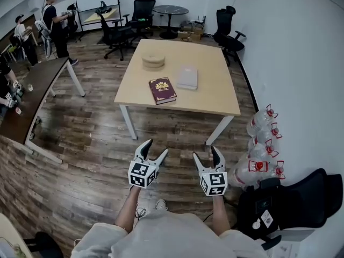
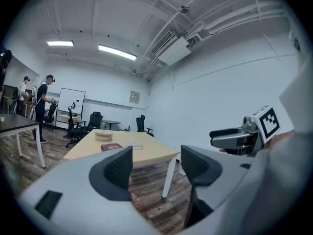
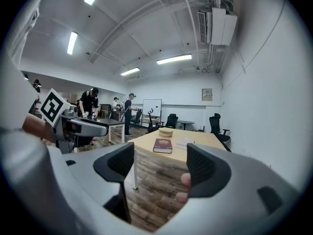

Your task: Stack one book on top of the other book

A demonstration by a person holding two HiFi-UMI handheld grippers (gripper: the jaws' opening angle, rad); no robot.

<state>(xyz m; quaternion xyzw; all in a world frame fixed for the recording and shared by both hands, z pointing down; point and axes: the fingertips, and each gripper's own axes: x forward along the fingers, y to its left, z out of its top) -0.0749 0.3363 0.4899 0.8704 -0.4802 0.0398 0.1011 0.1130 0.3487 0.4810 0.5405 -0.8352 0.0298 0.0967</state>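
Standing short of the light wooden square table (image 1: 215,90), you hold your left gripper (image 1: 156,147) and right gripper (image 1: 206,152) side by side, both released and empty. At twelve o'clock from them lies the maroon gold-crested hardcover book (image 1: 162,91), with the pale grey book (image 1: 187,77) just beside it at two o'clock.

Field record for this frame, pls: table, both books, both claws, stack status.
table: light wood, ahead of the person
maroon book: flat, near the table's front edge
pale book: flat, beside the maroon one on its right
left claw: open, empty, over the floor
right claw: open, empty, over the floor
stack: not yet done
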